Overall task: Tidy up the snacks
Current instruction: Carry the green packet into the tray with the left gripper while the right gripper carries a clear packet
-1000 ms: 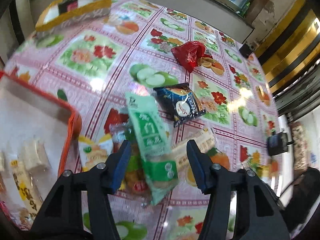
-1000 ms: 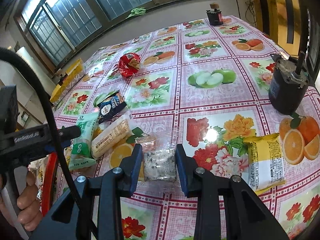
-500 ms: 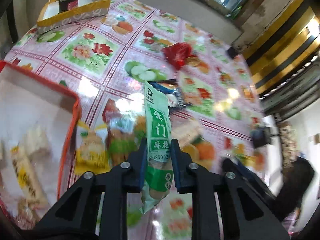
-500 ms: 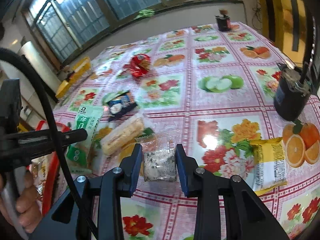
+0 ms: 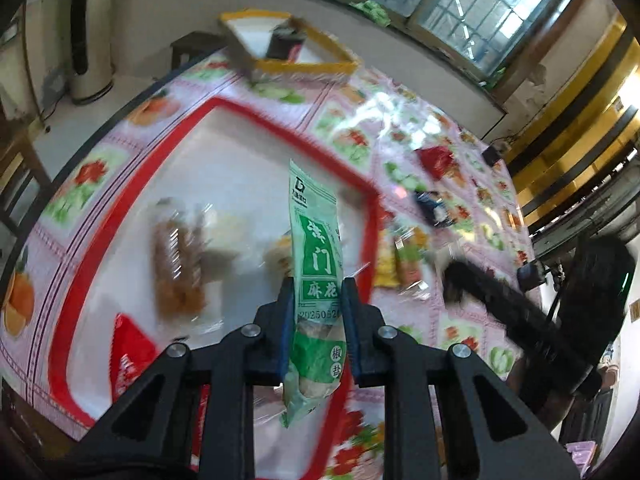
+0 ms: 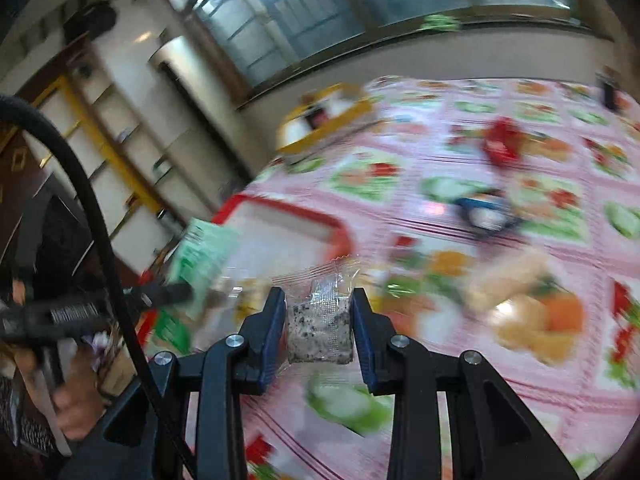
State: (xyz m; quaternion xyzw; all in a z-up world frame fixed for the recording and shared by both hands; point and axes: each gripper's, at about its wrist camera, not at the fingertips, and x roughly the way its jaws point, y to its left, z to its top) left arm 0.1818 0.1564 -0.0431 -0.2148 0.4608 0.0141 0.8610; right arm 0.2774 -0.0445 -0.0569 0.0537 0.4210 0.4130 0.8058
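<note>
My left gripper [image 5: 316, 300] is shut on a long green snack packet [image 5: 316, 248] and holds it up above the red-rimmed white tray [image 5: 260, 128]. The tray holds several wrapped snacks, among them a brown biscuit pack [image 5: 176, 264] and a red packet [image 5: 132, 356]. My right gripper [image 6: 320, 312] is shut on a clear-wrapped speckled grey cake [image 6: 320, 328], lifted off the table. In the right wrist view the tray [image 6: 280, 208] lies ahead to the left, with the left gripper and green packet [image 6: 200, 256] over it.
Loose snacks lie on the fruit-print tablecloth: a red bag [image 6: 500, 144], a dark blue packet [image 6: 484, 212], a pale long packet [image 6: 508, 276]. A yellow-rimmed box [image 5: 288, 48] stands at the table's far corner. The table edge [image 5: 100, 120] runs left of the tray.
My left gripper closed on the green packet, lifted it and swung left over the tray. My right gripper lifted the speckled cake and swung left toward the tray.
</note>
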